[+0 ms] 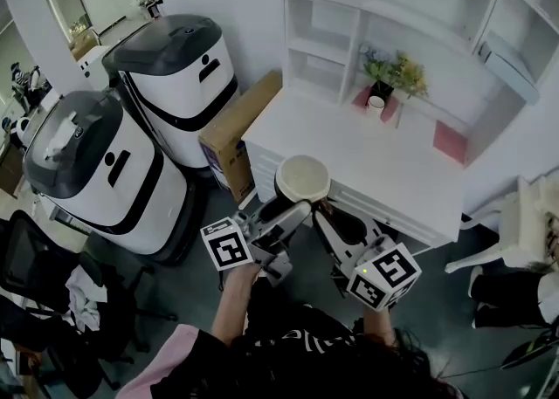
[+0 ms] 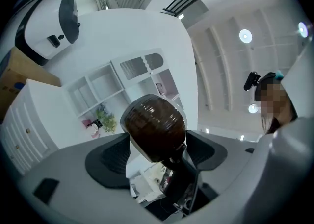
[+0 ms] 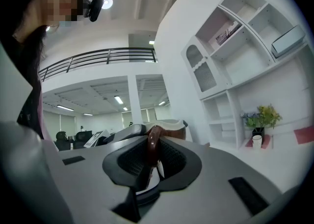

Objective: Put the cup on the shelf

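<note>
A brown cup [image 1: 302,179] with a cream inside hangs over the front edge of the white desk [image 1: 384,170]. My right gripper [image 1: 330,216] is shut on its handle. In the right gripper view the brown handle [image 3: 153,145] stands upright, pinched between the dark pads. My left gripper [image 1: 284,214] reaches in from the left at the cup's lower side. In the left gripper view the cup's brown body [image 2: 154,122] sits between wide-spread jaws, and I cannot make out any pressing contact. The white shelf unit [image 1: 325,39] rises behind the desk.
A potted plant [image 1: 395,74] and a small white cup [image 1: 376,105] stand on a pink mat at the back of the desk. Two large white machines [image 1: 179,83] and a cardboard box [image 1: 238,127] stand to the left. A white chair [image 1: 524,214] is on the right.
</note>
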